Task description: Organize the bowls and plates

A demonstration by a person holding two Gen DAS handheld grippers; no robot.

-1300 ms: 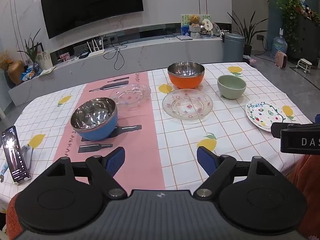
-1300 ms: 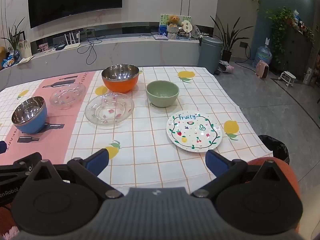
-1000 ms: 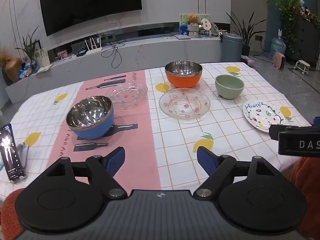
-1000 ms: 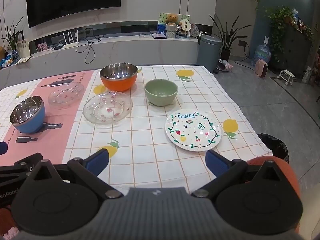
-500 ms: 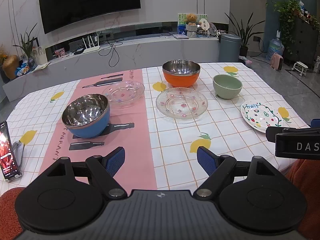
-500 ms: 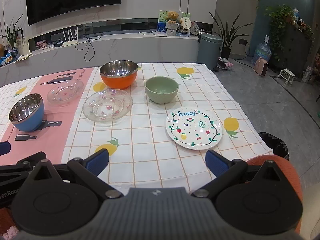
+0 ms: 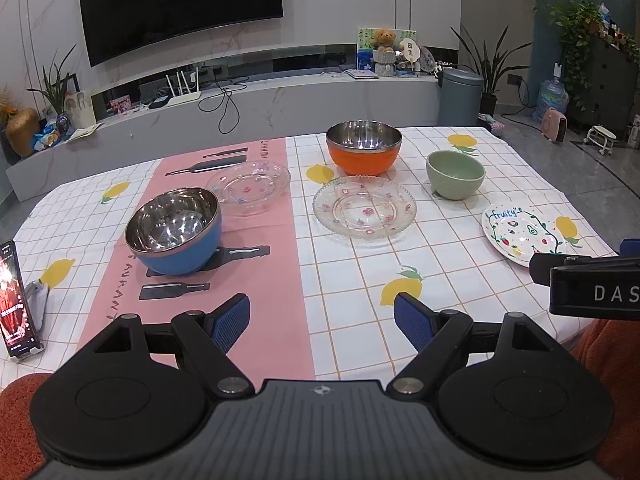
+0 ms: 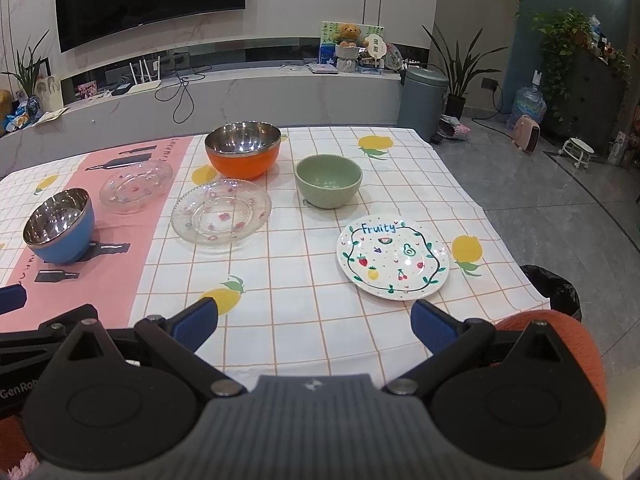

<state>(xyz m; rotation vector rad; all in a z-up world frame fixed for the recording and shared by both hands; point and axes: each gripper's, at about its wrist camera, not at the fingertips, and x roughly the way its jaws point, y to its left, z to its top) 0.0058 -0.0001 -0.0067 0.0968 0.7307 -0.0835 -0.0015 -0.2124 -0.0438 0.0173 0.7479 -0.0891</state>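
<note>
— What does the left wrist view show?

— The left gripper (image 7: 322,318) hangs over the near edge of the counter (image 7: 344,300), jaws wide apart and holding nothing. Ahead on the pink strip stands the blue bowl (image 7: 174,230), with a small glass plate (image 7: 252,186) just behind it. A larger glass plate (image 7: 364,210) lies mid-counter, the orange bowl (image 7: 363,152) right behind it, the green bowl (image 7: 455,174) to its right. The Fruity plate (image 7: 520,232) lies near the right edge (partly behind the other tool). A phone (image 7: 14,292) leans at far left.

— And the right wrist view?

— The right gripper (image 8: 314,322) hovers low too, jaws spread and empty, with the Fruity plate (image 8: 393,256) just ahead of its right finger. The green bowl (image 8: 329,180) stands beyond, apart from everything.
</note>
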